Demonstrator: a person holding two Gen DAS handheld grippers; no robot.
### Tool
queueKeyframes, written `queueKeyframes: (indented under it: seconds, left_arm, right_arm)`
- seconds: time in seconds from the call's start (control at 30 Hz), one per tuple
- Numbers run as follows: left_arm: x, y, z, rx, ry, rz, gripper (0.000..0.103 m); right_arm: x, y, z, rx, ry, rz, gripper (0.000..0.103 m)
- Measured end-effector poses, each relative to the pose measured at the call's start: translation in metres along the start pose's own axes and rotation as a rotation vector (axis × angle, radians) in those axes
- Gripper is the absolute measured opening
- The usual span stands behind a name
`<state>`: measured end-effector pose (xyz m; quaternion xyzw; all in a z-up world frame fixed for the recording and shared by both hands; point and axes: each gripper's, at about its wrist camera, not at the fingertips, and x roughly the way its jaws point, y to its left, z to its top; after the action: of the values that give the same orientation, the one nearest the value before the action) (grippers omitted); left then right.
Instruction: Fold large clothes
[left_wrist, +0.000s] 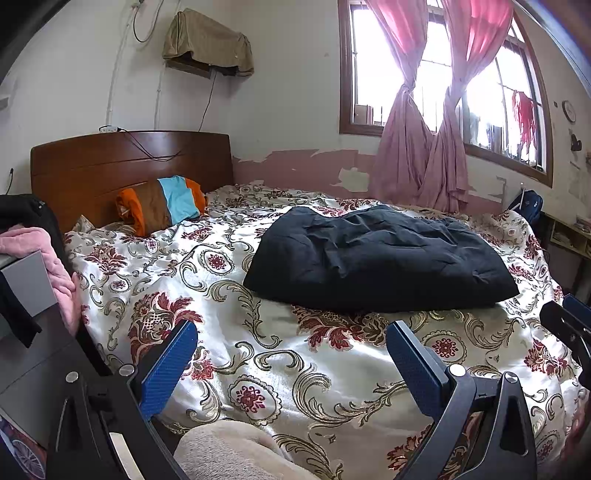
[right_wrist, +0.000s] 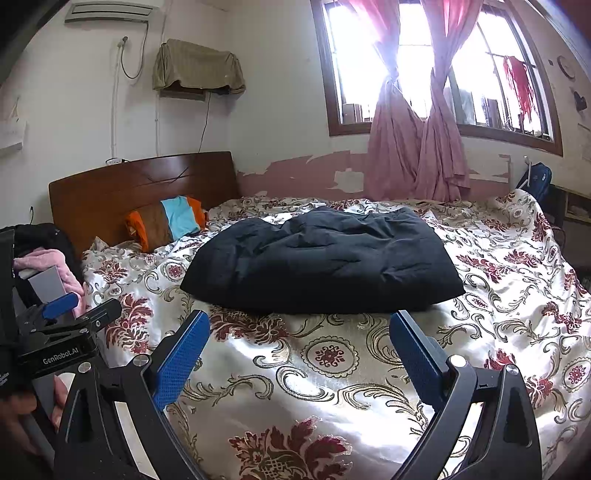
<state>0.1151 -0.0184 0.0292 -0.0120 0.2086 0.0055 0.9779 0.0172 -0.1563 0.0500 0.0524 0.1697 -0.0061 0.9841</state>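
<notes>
Dark navy, wrinkled fabric garment (left_wrist: 376, 254), folded into a compact rectangle, centre frame on glossy cream floral-patterned bedspread (left_wrist: 258, 354). Folding apparently complete or near so; perhaps final smoothing or stowing left. Left gripper (left_wrist: 291, 354) at lower frame: jaws spread wide, nothing held, well short of garment. Right gripper (right_wrist: 299, 350) likewise: jaws spread, empty, near garment's front edge (right_wrist: 321, 306). Striped orange-brown-blue pillow (left_wrist: 162, 203) against headboard, upper left.

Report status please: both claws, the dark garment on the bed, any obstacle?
Left claw open, empty. Right claw open, empty. Dark garment lies in a rumpled bundle on the floral bedspread, untouched. Nothing between claws and garment.
</notes>
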Motion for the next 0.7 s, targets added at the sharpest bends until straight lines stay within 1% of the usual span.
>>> queueKeyframes:
  seconds: [0.7]
  left_arm:
    - [0.0002, 0.0003, -0.0002, -0.001, 0.001, 0.001, 0.103]
  right_arm:
    - [-0.0007, 0.0021, -0.0014, 0.003, -0.002, 0.000, 0.096]
